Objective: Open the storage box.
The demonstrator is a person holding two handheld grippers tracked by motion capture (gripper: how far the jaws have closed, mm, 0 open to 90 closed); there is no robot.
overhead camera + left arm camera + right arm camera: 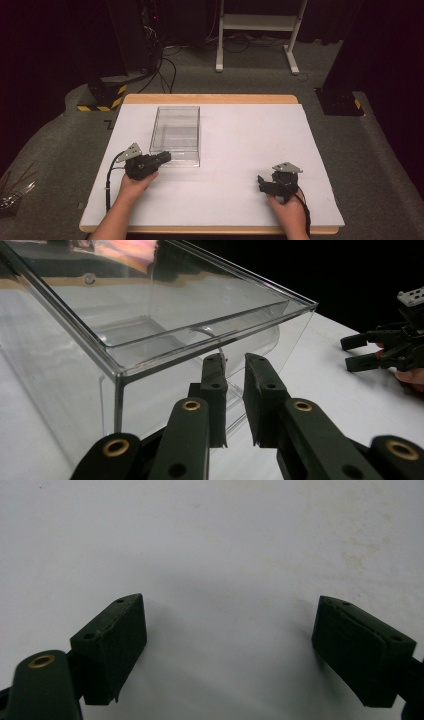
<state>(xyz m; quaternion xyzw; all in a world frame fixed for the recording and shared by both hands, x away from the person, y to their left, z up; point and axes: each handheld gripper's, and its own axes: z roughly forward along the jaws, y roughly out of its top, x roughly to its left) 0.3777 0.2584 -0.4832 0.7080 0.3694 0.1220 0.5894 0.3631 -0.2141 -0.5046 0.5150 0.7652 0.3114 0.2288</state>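
Observation:
A clear, empty plastic box (175,131) with no lid stands on the white table top (240,145), left of centre. My left gripper (166,157) rests against the outside of the box's near wall, low down. In the left gripper view its jaws (235,361) are almost together, with a thin slit and nothing between them, just below the box rim (200,337). My right gripper (260,183) lies near the table's front right, its jaws spread wide over bare white surface (230,611). It also appears far off in the left gripper view (353,352), with its jaws apart.
A wooden edge (210,98) borders the table's far side. Beyond it on the grey carpet are a white desk frame (257,30), cables (167,70) and yellow-black striped bases (102,97). Broad bare table lies between the two grippers.

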